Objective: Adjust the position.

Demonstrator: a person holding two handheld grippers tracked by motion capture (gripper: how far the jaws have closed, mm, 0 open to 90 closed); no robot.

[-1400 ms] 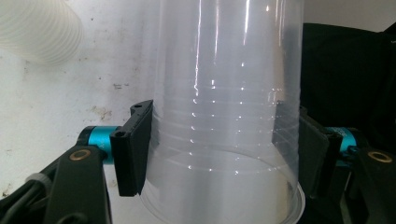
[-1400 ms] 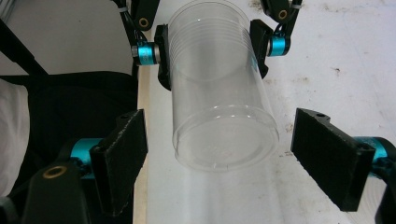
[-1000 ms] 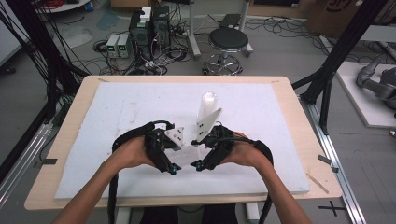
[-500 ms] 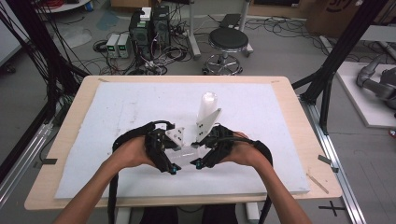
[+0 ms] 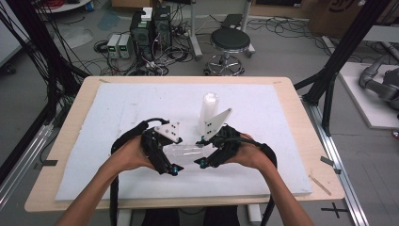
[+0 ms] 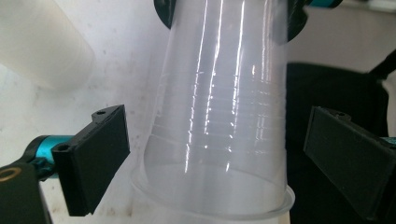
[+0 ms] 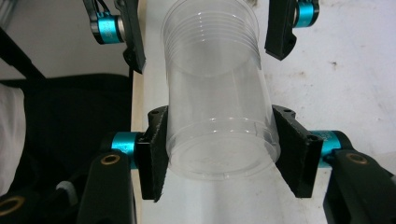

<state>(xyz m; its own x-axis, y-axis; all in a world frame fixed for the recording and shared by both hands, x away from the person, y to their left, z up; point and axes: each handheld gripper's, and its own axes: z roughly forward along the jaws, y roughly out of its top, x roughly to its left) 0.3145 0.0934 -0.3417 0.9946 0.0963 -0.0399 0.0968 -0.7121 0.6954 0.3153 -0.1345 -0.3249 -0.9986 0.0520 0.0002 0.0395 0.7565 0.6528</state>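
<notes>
While the right gripper (image 7: 219, 154) clamps its two black jaws against the sides of the clear plastic cup (image 7: 217, 107), pressing it near the closed base, the cup lies on its side and stretches straight ahead of those jaws toward the other hand. In the right gripper view the jaw pads sit flush on the cup wall with no gap, and the ribbed rim end points away, ending between the far gripper's jaws.

The left gripper (image 6: 215, 158) stands wide: in the left gripper view its jaws flank the cup's open rim (image 6: 210, 186) on either side, each with a clear gap to the plastic, so it is touching nothing. Beyond its jaws the cup narrows toward the right gripper's pads at the top of that view.

From the high view, the two grippers face each other, the left gripper (image 5: 164, 157) and the right gripper (image 5: 211, 150) close together with the cup (image 5: 186, 151) bridging the space between them, just above the white foam mat (image 5: 282, 141). Just beyond the right gripper, a tall white cylinder (image 5: 208, 109) stands upright on the mat; it also shows, blurred, beside the left gripper's left jaw. The mat covers a wooden table (image 5: 310, 141), and behind the table a black stool (image 5: 230, 42) stands on the floor.
</notes>
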